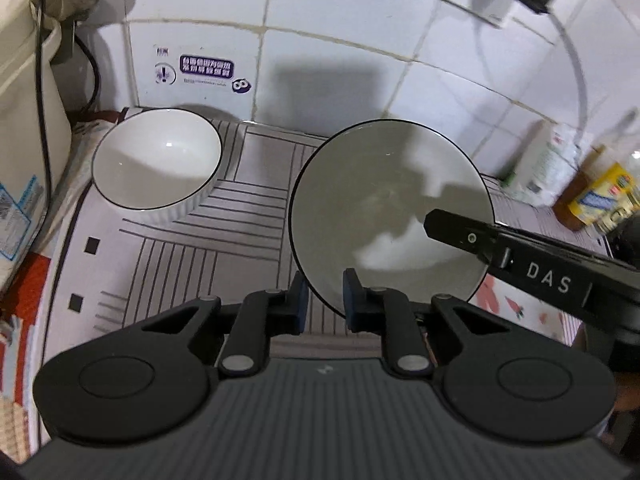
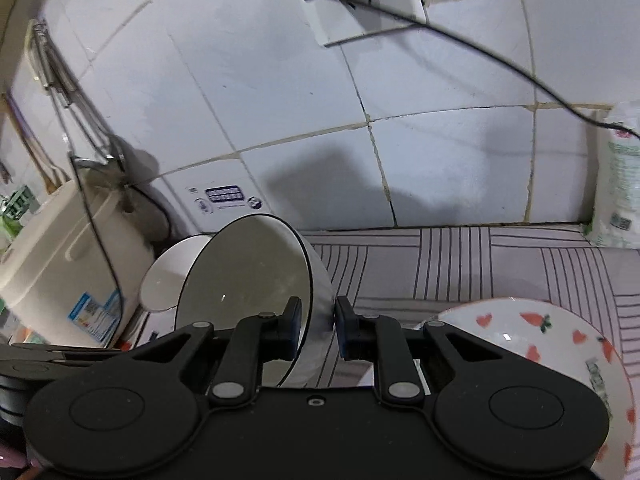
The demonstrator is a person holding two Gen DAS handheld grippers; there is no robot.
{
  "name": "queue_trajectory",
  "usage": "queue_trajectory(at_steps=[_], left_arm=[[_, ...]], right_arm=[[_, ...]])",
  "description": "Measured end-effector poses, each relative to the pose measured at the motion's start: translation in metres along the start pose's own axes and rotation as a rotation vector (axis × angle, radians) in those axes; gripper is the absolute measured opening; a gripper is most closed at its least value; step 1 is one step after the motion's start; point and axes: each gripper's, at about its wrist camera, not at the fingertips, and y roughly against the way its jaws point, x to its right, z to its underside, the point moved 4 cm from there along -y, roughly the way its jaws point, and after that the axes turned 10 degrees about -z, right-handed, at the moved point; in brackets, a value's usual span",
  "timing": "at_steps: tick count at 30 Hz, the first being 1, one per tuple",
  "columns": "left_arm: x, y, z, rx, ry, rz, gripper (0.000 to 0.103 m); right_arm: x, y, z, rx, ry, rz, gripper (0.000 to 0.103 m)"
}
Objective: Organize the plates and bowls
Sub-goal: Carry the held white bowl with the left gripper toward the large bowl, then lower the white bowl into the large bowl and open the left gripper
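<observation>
Your counter is covered by a pale mat printed with grey line blocks [image 1: 256,200], running back to a wall of glossy white square tiles [image 1: 328,12] with darkened grout.

Your left gripper [image 1: 325,300] has its blue-padded fingers set either side of the near rim of the white ceramic bowl with a thin black rim line [image 1: 384,200]; the rim sits in the gap between them, but you cannot tell from either view whether the pads press it or only flank it. Your right gripper [image 2: 318,330] stands in the same way astride that bowl's right edge: one finger inside the smooth glazed hollow, the other against the outer wall, contact again unclear. The bowl appears tilted toward the left in the right wrist view.

At your lower right lies a white bowl patterned with red hearts and carrots [image 2: 540,328], just beside the right gripper.

Farther left, a second white bowl with a ribbed outer wall and black rim [image 1: 156,164] rests upright on the mat. Beyond it stand a cream plastic appliance [image 1: 24,128] with a black cable, and on the right some bottles [image 1: 592,184] near the wall.
</observation>
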Motion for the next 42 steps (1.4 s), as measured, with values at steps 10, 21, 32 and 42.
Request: queue_trajectory(at_steps=[10, 21, 32, 42], left_arm=[[0.018, 0.060, 0.030, 0.051, -0.111, -0.047, 0.016], [0.021, 0.093, 0.073, 0.079, -0.120, -0.098, 0.016], [0.018, 0.087, 0.109, 0.037, -0.143, -0.141, 0.017], [0.015, 0.073, 0.113, -0.018, -0.113, -0.153, 0.017]], right_arm=[[-0.019, 0.057, 0.018, -0.012, -0.028, -0.063, 0.022], [-0.026, 0.094, 0.057, 0.004, -0.104, -0.142, 0.022], [-0.025, 0.094, 0.103, -0.024, -0.105, -0.169, 0.022], [-0.027, 0.085, 0.124, -0.035, -0.053, -0.137, 0.022]])
